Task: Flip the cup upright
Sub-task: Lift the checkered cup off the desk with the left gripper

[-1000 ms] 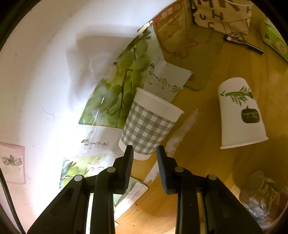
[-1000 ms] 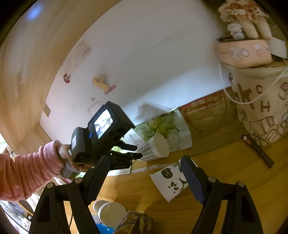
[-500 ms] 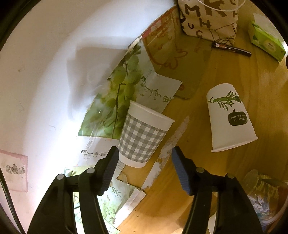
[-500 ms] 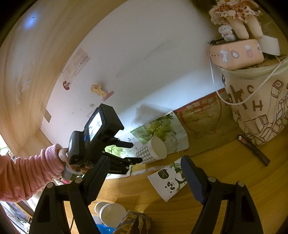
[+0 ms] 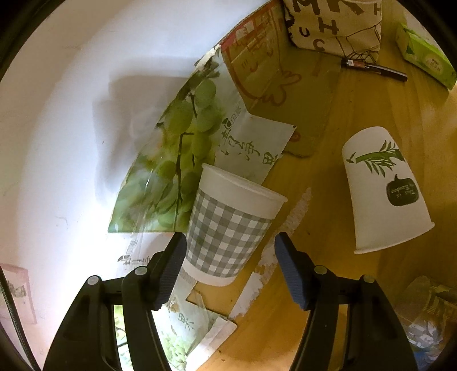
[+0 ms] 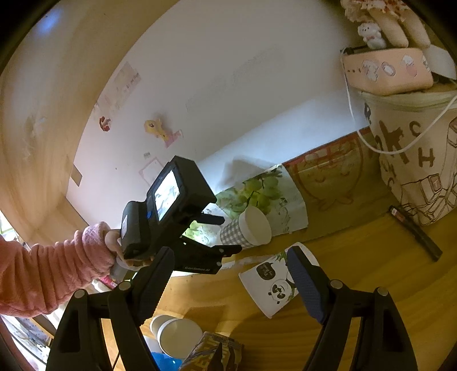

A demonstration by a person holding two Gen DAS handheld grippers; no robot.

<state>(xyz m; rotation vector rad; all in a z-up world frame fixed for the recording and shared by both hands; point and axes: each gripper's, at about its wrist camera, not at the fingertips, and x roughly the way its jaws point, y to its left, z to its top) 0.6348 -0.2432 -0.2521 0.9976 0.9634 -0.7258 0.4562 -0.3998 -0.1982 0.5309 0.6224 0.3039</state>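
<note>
A grey-and-white checked paper cup [image 5: 228, 228] stands upright on the wooden table by the wall, its mouth up. My left gripper [image 5: 230, 265] is open, a finger on either side of the cup's base, not touching it. A white cup with a bamboo and panda print [image 5: 382, 188] stands upside down to the right. In the right wrist view the checked cup [image 6: 248, 228] sits just past the left gripper [image 6: 225, 237], and the panda cup [image 6: 274, 285] lies between the fingers of my open, empty right gripper [image 6: 228, 282].
Grape-print paper bags [image 5: 177, 154] lean on the wall behind the checked cup. A lettered fabric basket [image 5: 334, 25], a black pen [image 5: 374, 67] and a green tissue box [image 5: 425, 57] sit at the back right. Stacked white cups [image 6: 174, 334] and a snack bag [image 6: 211, 354] lie near the front.
My left gripper has opened wide and drawn slightly back from the checked cup, which now stands free. The right gripper has moved a little closer to the panda cup.
</note>
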